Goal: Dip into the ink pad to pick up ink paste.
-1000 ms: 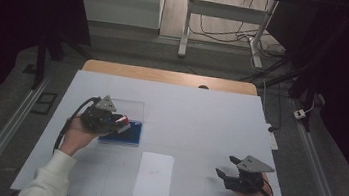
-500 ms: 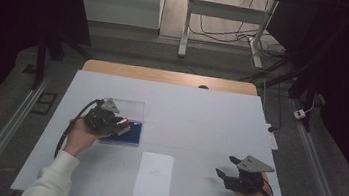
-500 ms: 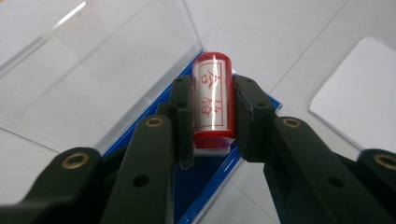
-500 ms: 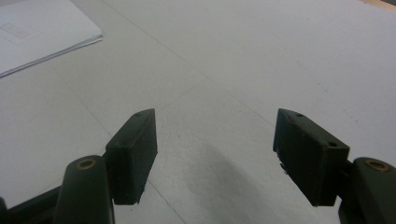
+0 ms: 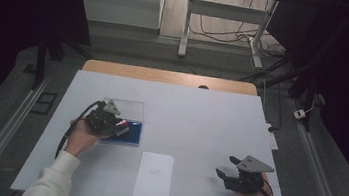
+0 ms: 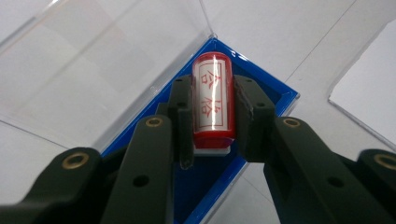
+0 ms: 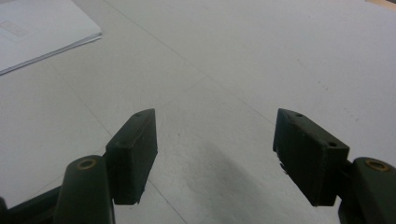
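A red stamp (image 6: pixel 213 101) with a white label and red characters is clamped between the pads of my left gripper (image 6: pixel 212 116), which is shut on it. The stamp (image 5: pixel 121 129) hangs just over a blue ink-pad case (image 6: pixel 275 95) whose clear lid (image 6: pixel 107 60) lies open behind it. In the high view the left gripper (image 5: pixel 119 127) is at the table's left, above the blue case (image 5: pixel 132 134). My right gripper (image 5: pixel 221 177) rests at the front right, open, with only bare table between its jaws (image 7: pixel 215 154).
A white sheet of paper (image 5: pixel 153 177) lies at the front middle of the white table (image 5: pixel 200 121), and its corner (image 7: pixel 42 28) appears in the right gripper view. A wooden strip (image 5: pixel 170 76) edges the far side. Metal rails flank the table.
The left hand has shifted slightly right over the blue case with the stamp still gripped. The right hand and the paper have stayed put.
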`<state>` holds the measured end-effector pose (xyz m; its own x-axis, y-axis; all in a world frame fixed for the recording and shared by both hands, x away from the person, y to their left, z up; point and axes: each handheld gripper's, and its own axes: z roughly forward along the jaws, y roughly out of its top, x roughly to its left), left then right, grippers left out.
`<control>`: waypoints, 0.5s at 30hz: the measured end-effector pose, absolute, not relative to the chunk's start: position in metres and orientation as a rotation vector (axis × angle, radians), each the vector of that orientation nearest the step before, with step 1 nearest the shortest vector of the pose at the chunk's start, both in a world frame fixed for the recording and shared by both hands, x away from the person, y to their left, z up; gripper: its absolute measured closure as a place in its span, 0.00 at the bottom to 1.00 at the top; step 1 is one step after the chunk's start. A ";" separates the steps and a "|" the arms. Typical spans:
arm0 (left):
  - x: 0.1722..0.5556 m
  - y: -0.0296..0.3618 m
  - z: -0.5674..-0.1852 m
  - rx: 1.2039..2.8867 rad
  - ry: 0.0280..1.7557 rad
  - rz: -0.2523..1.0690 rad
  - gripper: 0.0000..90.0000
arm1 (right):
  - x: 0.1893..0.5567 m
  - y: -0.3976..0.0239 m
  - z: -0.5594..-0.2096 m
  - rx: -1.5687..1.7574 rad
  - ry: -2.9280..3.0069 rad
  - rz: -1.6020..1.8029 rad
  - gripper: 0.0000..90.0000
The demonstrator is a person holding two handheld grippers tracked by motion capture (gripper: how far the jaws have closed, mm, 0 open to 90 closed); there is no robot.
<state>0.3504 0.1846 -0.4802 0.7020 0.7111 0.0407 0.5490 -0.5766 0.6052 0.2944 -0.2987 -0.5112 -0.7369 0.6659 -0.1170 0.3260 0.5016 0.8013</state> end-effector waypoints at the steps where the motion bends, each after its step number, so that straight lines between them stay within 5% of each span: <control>1: 0.351 0.185 -0.481 2.341 0.964 0.379 0.79 | 0.294 -0.299 -0.511 0.820 2.335 1.119 0.33; 15: 0.354 0.189 -0.488 2.348 0.983 0.360 0.79 | 0.294 -0.299 -0.512 0.819 2.341 1.103 0.34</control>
